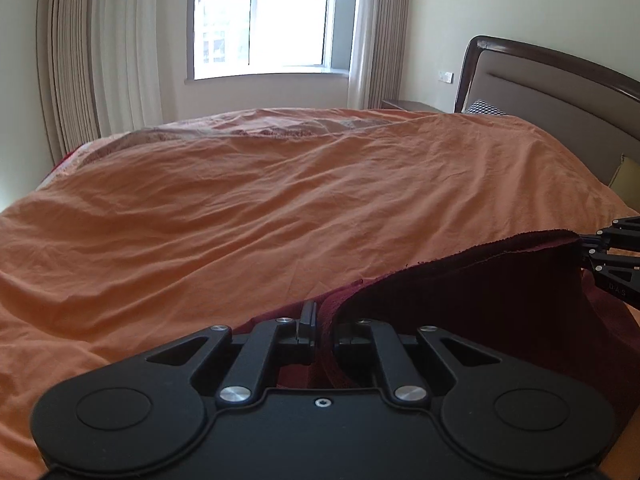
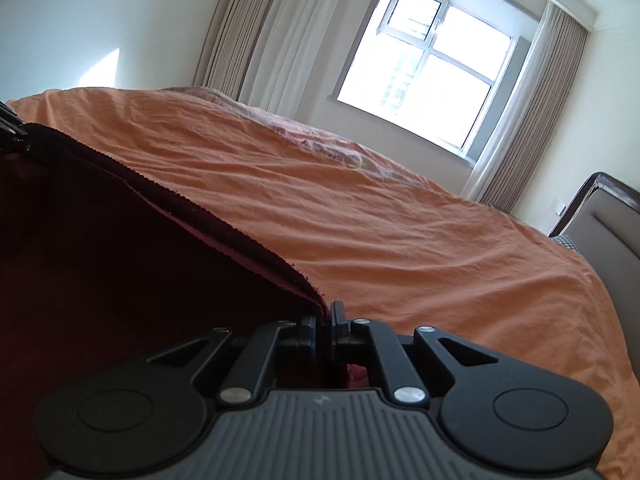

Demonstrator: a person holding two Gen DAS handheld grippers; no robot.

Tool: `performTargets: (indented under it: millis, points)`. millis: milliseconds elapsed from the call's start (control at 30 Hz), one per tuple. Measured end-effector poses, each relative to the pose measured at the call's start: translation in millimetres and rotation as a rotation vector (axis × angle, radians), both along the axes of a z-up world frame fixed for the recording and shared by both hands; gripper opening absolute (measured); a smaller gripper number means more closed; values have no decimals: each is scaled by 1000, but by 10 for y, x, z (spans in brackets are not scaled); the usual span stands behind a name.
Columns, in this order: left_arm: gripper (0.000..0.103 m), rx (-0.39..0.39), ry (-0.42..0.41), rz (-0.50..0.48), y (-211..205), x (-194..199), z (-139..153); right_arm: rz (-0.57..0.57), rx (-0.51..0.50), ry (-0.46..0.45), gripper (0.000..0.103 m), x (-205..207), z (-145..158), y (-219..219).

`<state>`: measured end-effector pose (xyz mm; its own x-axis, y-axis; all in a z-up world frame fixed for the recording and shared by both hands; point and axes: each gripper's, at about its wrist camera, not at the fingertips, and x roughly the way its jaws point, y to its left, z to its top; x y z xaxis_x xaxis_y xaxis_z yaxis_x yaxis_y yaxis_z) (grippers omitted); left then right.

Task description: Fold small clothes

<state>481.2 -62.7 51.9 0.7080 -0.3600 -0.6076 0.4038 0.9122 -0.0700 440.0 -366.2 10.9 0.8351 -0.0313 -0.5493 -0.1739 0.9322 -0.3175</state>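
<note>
A dark red knitted garment (image 1: 480, 280) hangs stretched between both grippers above the orange bedcover (image 1: 240, 208). My left gripper (image 1: 322, 320) is shut on one corner of its upper edge, and the cloth runs from there to the right. At the far right of the left wrist view my right gripper (image 1: 584, 246) pinches the other corner. In the right wrist view the right gripper (image 2: 325, 320) is shut on the garment (image 2: 120, 248), which fills the lower left. The left gripper (image 2: 12, 130) shows at the left edge, holding the far corner.
The orange bedcover (image 2: 400, 232) spreads wide and wrinkled ahead of both grippers. A brown headboard (image 1: 560, 92) with a checked pillow (image 1: 486, 108) stands at the right. A window (image 1: 264, 16) with curtains (image 1: 100, 52) lies beyond the bed.
</note>
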Motion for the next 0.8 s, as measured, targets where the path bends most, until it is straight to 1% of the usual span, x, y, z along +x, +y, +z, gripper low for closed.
performTargets:
  millis: [67,100,133,167,200,233,267,300,367,433,467,500,567,700,800]
  points:
    - [9,-27,40,11,15,113,-125,-1,8,32,6,89,-120,-29]
    - [12,-43,60,17,25,136,-162,-2,16,49,7,107,-186,-23]
    - [14,-58,78,19,42,170,-197,-2,25,62,10,134,-224,-44]
    - [19,-72,89,16,59,192,-222,2,31,76,14,142,-262,-60]
    - [29,-85,96,10,71,193,-234,7,35,85,19,129,-278,-55]
    - [42,-97,96,8,88,202,-237,7,33,89,35,145,-297,-55]
    - [52,-108,96,13,116,208,-239,9,32,90,53,150,-293,-57]
    - [79,-123,97,30,152,243,-235,14,38,93,60,146,-273,-60]
    - [102,-149,77,91,229,224,-192,24,62,119,78,154,-258,-97]
    - [102,-183,64,128,318,192,-136,22,92,140,86,168,-223,-147]
    - [102,-198,69,138,357,182,-98,20,102,138,88,151,-214,-168]
    - [102,-205,70,149,389,170,-74,19,115,131,89,100,-171,-193]
    - [102,-202,57,166,437,107,-31,7,138,110,98,12,-130,-254]
    - [102,-182,29,144,521,-133,1,-31,201,65,100,-322,-68,-378]
    - [102,-167,21,122,572,-393,-51,-50,239,43,101,-632,-79,-438]
